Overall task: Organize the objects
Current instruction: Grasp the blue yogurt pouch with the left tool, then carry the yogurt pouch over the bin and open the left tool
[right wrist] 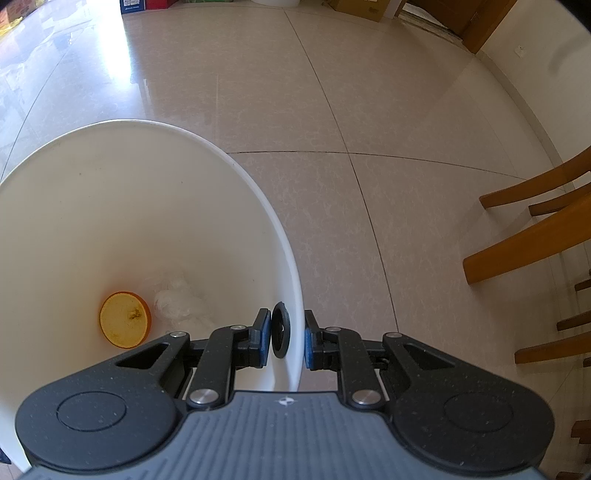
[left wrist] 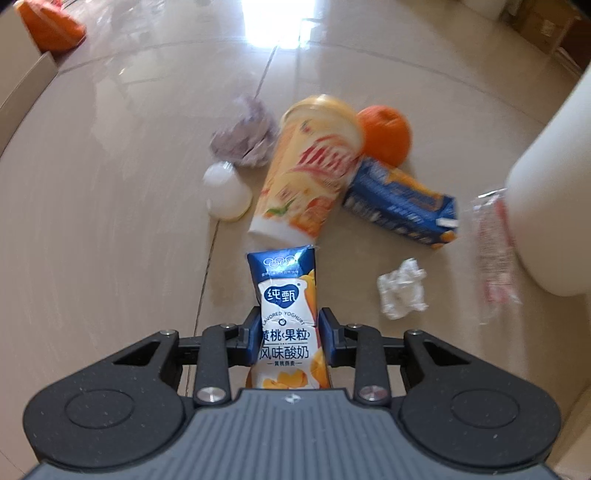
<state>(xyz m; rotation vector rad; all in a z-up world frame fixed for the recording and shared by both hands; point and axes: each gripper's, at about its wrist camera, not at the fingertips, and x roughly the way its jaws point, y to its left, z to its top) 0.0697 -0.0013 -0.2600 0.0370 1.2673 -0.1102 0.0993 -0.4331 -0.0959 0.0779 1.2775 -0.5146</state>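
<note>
My left gripper (left wrist: 287, 334) is shut on a blue-and-white yoghurt carton (left wrist: 286, 306) and holds it above the tiled floor. Beyond it lie a tall yellow drink cup (left wrist: 306, 170) on its side, an orange (left wrist: 386, 133), a blue carton (left wrist: 400, 201), a white lid (left wrist: 227, 192), a grey crumpled wad (left wrist: 245, 134), a crumpled white tissue (left wrist: 402, 288) and a clear wrapper (left wrist: 493, 243). My right gripper (right wrist: 286, 341) is shut on the rim of a white bucket (right wrist: 236, 177). Inside the bucket lie half an orange (right wrist: 123, 325) and white crumpled plastic (right wrist: 179, 304).
The white bucket also shows at the right edge of the left wrist view (left wrist: 550, 192). An orange bag (left wrist: 50, 26) and a cardboard edge (left wrist: 26, 74) lie far left. Wooden chair legs (right wrist: 532, 236) stand to the right of the bucket. Boxes (right wrist: 354, 7) line the far wall.
</note>
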